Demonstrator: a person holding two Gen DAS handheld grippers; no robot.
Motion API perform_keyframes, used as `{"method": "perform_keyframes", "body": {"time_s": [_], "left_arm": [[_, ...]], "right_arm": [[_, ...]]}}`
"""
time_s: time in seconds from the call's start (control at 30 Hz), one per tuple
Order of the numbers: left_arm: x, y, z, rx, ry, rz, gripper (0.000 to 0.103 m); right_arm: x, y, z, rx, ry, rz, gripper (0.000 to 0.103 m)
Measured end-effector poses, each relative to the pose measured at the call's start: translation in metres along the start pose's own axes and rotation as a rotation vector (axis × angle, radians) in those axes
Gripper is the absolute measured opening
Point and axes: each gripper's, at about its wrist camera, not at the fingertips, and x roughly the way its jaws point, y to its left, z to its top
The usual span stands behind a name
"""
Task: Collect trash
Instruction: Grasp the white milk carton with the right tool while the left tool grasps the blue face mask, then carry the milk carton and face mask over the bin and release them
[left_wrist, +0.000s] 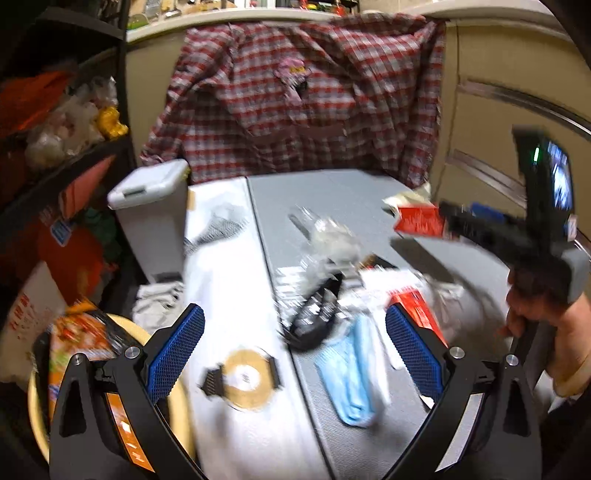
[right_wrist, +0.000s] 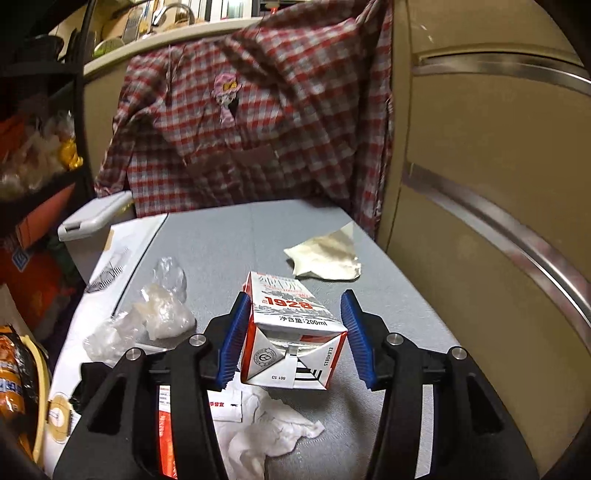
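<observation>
My right gripper (right_wrist: 291, 328) is shut on a red and white 200 ml milk carton (right_wrist: 290, 332) and holds it above the grey table (right_wrist: 229, 236). In the left wrist view the carton (left_wrist: 419, 219) shows at the tip of that gripper, held by a hand (left_wrist: 546, 325). My left gripper (left_wrist: 295, 350) is open and empty, above a blue face mask (left_wrist: 351, 369), a black wrapper (left_wrist: 314, 314) and crumpled clear plastic (left_wrist: 332, 240). A beige crumpled paper (right_wrist: 325, 254), clear plastic (right_wrist: 162, 314) and white tissue (right_wrist: 269, 432) lie on the table.
A grey lidded bin (left_wrist: 151, 218) stands at the table's left edge. A plaid shirt (left_wrist: 303, 96) hangs behind the table. A yellow basin (left_wrist: 40, 417) with snack bags is at lower left. A cluttered shelf (left_wrist: 55, 122) is left, cabinets (right_wrist: 498, 184) right.
</observation>
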Motion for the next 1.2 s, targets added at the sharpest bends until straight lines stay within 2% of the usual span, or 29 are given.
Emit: {"method": "perform_keyframes", "body": {"time_s": [0.17, 0.27, 0.4, 0.5, 0.57, 0.8, 0.87, 0.97, 1.07, 1.2], "left_arm": [[0.019, -0.022, -0.022, -0.005, 0.019, 0.016, 0.093], [0.024, -0.026, -0.025, -0.041, 0.043, -0.036, 0.084], [0.022, -0.026, -0.018, -0.053, 0.012, -0.063, 0.076], [0.029, -0.021, -0.014, -0.095, 0.021, -0.096, 0.063], [0.036, -0.021, -0.015, -0.09, 0.035, -0.093, 0.057], [0.046, -0.025, -0.018, -0.079, 0.072, -0.113, 0.05], [0.05, -0.028, -0.019, -0.065, 0.092, -0.125, 0.028], [0.053, -0.029, -0.02, -0.06, 0.117, -0.137, 0.008], [0.05, -0.028, -0.019, -0.059, 0.111, -0.16, 0.002], [0.04, -0.028, -0.015, -0.049, 0.087, -0.172, 0.002]], "right_arm": [[-0.021, -0.008, 0.003, 0.022, -0.02, -0.002, 0.051], [-0.032, -0.013, 0.003, 0.035, -0.024, -0.004, 0.051], [-0.039, -0.017, 0.002, 0.039, -0.031, -0.001, 0.051], [-0.041, -0.018, 0.004, 0.044, -0.039, 0.001, 0.051], [-0.041, -0.017, 0.004, 0.045, -0.039, 0.002, 0.051], [-0.039, -0.017, 0.003, 0.046, -0.027, 0.005, 0.051], [-0.039, -0.017, 0.003, 0.045, -0.03, 0.005, 0.051], [-0.039, -0.015, 0.002, 0.04, -0.034, 0.005, 0.051], [-0.039, -0.015, 0.003, 0.044, -0.034, 0.003, 0.051], [-0.043, -0.016, 0.004, 0.054, -0.042, -0.005, 0.051]]}}
